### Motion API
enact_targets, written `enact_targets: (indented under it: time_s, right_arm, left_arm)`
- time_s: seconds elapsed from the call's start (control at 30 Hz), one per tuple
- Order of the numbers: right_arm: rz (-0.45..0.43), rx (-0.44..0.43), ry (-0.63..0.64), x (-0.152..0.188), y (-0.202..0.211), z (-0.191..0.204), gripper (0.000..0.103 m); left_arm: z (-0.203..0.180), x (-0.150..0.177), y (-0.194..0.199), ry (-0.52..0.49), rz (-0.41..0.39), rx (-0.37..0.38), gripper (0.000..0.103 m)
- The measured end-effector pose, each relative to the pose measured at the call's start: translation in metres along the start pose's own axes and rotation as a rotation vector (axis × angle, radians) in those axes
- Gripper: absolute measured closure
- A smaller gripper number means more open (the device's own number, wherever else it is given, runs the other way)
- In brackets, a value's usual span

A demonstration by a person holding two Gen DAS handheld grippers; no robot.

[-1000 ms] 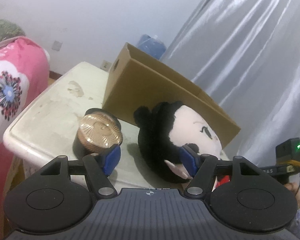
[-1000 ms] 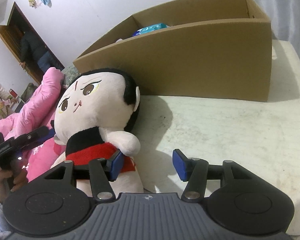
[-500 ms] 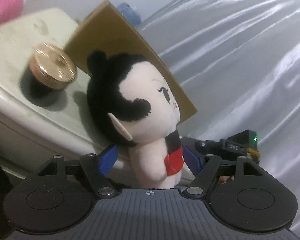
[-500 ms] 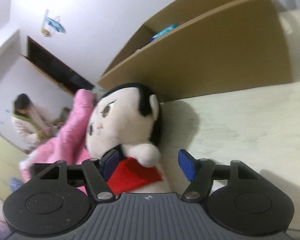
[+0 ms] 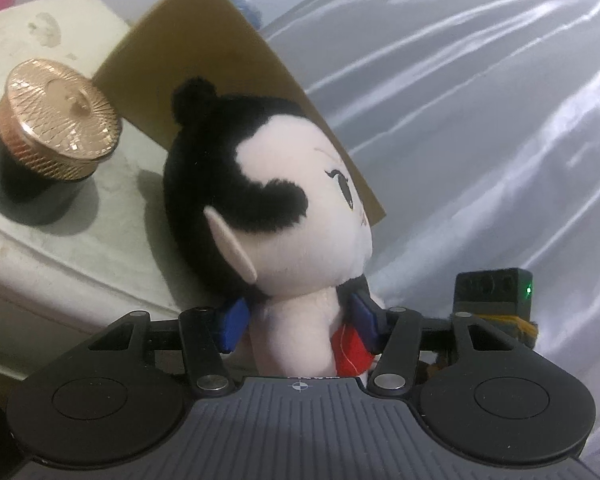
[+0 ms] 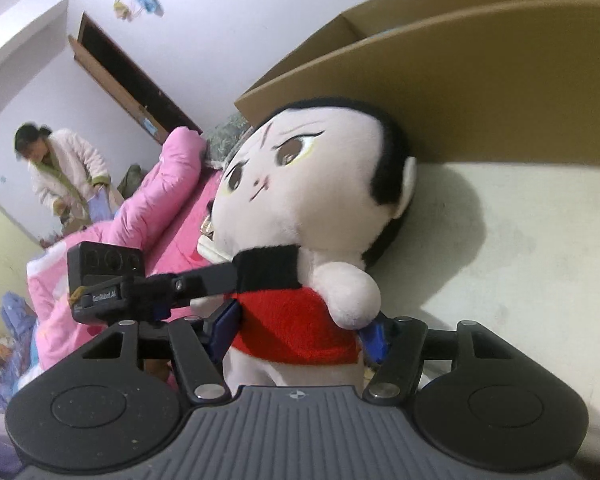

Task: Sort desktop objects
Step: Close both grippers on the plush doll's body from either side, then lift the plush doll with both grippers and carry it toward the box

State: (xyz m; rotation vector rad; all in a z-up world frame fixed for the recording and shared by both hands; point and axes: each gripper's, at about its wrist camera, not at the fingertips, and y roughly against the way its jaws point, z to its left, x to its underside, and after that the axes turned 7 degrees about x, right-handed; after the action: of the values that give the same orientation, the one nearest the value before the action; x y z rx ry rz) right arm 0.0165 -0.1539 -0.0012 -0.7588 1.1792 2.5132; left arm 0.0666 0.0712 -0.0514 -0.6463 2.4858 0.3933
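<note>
A soft plush doll with black hair, a pale face and a red top (image 5: 284,216) sat upright at the near edge of a scuffed off-white worktop (image 5: 112,216), its back to a tall brown cardboard box (image 5: 228,64). Both claws had closed in on the doll since a second earlier, when they still stood off from it. The left claw (image 5: 298,322) had just been narrowing its jaws, and its blue pads now sat against the doll's neck and upper body, one on each side, pressing lightly into the plush. The right claw (image 6: 300,330) came at the doll from its front; its jaws, about half open and closing a little, bracketed the red top at the waist, and whether they truly squeezed it was hard to tell. The left claw's finger showed in the right view, laid across the doll's black collar. Left of the doll, further from the box, stood a round black jar with a faceted copper-gold lid (image 5: 56,128), untouched. The doll looked about to be lifted, probably into the box behind it.
</note>
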Motion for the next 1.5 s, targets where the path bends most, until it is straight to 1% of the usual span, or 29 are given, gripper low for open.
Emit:
enact_targets:
  time_s: [0.13,0.3,0.43,0.5,0.57,0.67,0.73,0.83,0.93,1.07,1.23,1.37,1.5]
  right_arm:
    - [-0.006,-0.023,-0.047,0.006,-0.002,-0.004,0.037]
    - [-0.024,-0.024,-0.103,0.003,-0.001,-0.01,0.037]
    - [-0.075,-0.002,-0.153,-0.003,0.004,-0.021,0.036]
    - [-0.067,-0.029,-0.184,-0.006,-0.003,-0.027,0.036]
    - [-0.049,-0.051,-0.189,-0.006,-0.012,-0.028,0.036]
    - [-0.05,-0.094,-0.2,-0.003,-0.02,-0.032,0.042]
    - [-0.062,-0.098,-0.214,-0.003,-0.022,-0.033,0.045]
    - [-0.079,-0.077,-0.177,-0.001,-0.022,-0.025,0.047]
    - [-0.091,-0.056,-0.137,0.0,-0.017,-0.017,0.047]
    - [-0.092,-0.06,-0.12,0.0,-0.011,-0.01,0.047]
    - [-0.113,-0.066,-0.078,0.0,0.005,0.006,0.047]
    - [-0.145,-0.067,-0.042,-0.008,0.018,0.019,0.047]
    - [-0.192,-0.072,-0.007,-0.014,0.032,0.029,0.047]
  left_arm:
    - [-0.002,-0.005,-0.006,-0.028,-0.001,0.022,0.048]
    - [0.004,-0.008,-0.009,-0.009,0.001,0.029,0.046]
    - [0.007,-0.005,-0.006,0.001,0.003,0.013,0.039]
    - [0.01,-0.006,-0.004,0.01,0.003,0.016,0.039]
    - [0.01,-0.006,-0.002,0.019,0.009,0.024,0.038]
    - [0.01,-0.007,-0.006,0.014,0.025,0.03,0.037]
    - [0.009,-0.005,-0.009,0.004,0.022,0.021,0.036]
    - [0.01,-0.003,-0.009,0.007,0.013,0.024,0.039]
    - [0.006,-0.001,-0.012,-0.013,-0.001,0.018,0.041]
    - [0.005,0.003,-0.009,-0.008,-0.009,0.031,0.041]
    - [-0.004,0.005,-0.003,-0.027,-0.021,0.047,0.041]
    - [-0.016,0.003,0.005,-0.049,-0.039,0.068,0.041]
    - [-0.031,-0.005,0.006,-0.101,-0.067,0.084,0.041]
